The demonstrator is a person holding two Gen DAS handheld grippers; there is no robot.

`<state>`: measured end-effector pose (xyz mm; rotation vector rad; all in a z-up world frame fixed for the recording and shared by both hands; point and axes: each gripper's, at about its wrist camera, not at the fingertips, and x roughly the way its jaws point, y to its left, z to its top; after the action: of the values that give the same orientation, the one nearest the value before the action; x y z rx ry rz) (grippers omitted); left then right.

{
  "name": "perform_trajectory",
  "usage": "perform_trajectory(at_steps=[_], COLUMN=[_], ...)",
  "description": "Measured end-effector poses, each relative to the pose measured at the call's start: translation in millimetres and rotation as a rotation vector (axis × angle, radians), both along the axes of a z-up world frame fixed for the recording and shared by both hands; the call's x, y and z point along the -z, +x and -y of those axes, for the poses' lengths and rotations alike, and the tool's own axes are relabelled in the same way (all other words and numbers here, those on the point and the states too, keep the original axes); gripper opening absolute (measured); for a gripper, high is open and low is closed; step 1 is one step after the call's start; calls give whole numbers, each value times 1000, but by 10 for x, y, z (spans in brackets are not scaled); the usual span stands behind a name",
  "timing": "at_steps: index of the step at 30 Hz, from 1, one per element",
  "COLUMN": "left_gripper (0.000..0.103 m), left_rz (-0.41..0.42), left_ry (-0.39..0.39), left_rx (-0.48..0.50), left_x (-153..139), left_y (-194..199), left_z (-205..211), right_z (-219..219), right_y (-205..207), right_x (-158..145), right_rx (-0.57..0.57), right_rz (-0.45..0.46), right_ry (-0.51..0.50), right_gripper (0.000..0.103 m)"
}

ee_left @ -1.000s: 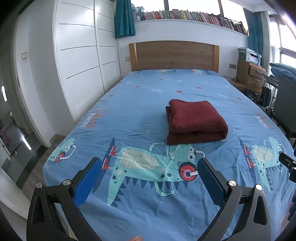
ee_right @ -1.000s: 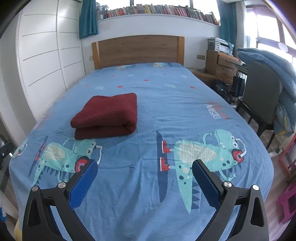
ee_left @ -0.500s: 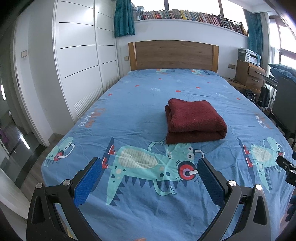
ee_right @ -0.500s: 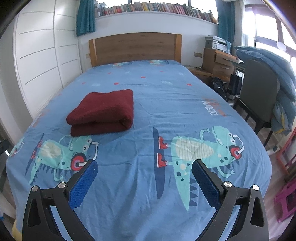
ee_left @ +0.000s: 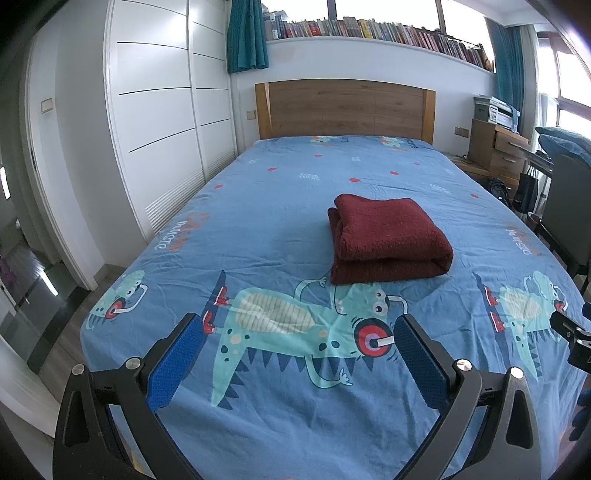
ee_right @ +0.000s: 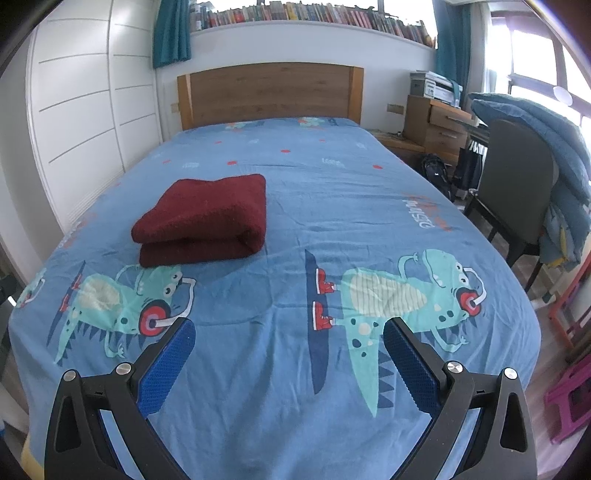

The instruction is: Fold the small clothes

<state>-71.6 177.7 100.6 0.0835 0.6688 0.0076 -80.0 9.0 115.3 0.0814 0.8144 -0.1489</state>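
Right claw (ee_right: 288,347) has drifted back and a touch left — the folded red garment (ee_right: 207,218) now sits nearer mid-frame in its view. Left claw (ee_left: 295,345) has barely eased back; the garment (ee_left: 388,236) shows slightly higher — both claws' gaps unchanged.

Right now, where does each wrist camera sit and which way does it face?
Left wrist: at the foot of the bed, facing the headboard; the open left gripper shows below, the folded red garment lies ahead to its right, and a black part at the right edge is probably the other gripper.
Right wrist: also at the foot, further right, facing the headboard; the open right gripper shows, garment ahead-left, chair at right.
Shared: bed, garment, headboard, bookshelf.
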Motion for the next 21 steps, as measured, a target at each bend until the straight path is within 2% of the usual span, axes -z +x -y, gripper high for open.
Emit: perform_trajectory(at_steps=[21], left_gripper=[102], left_rz=[-4], left_ry=[5], left_rx=[7], left_x=[50], left_y=[-3], left_z=[9], right_z=[18], right_y=[-17], right_x=[29], right_rx=[9], right_rz=[-13], right_ry=[-20], right_gripper=[102])
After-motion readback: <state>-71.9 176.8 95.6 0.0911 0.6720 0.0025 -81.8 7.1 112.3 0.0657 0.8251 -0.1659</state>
